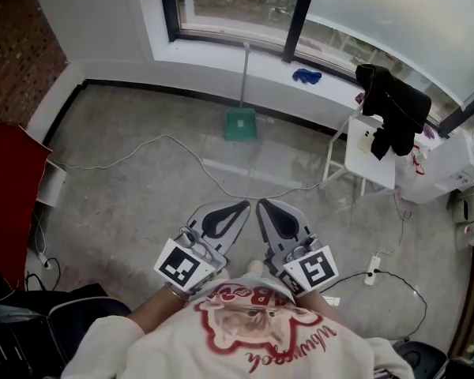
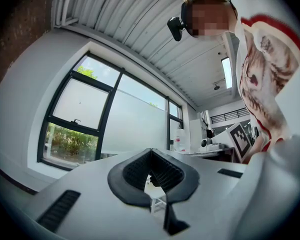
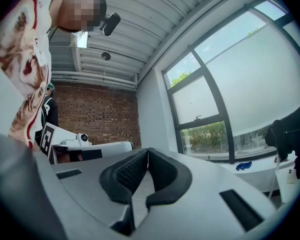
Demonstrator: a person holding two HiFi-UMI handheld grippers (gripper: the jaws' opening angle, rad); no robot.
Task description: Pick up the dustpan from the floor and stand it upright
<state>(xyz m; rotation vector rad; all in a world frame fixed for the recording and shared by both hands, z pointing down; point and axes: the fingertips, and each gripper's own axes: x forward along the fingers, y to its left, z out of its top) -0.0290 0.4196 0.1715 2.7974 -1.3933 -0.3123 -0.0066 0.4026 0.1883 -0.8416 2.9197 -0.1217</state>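
Left tool clenched, tips meeting, nothing between. Right tool same; both lower centre of frame, tucked at chest. Dustpan top centre, well apart from both, on floor with handle rising against wall — looks upright already. If regrip needed: open tool first, clear cable, take handle mid-height.

Green dustpan, seemingly pale handle; red-printed white shirt
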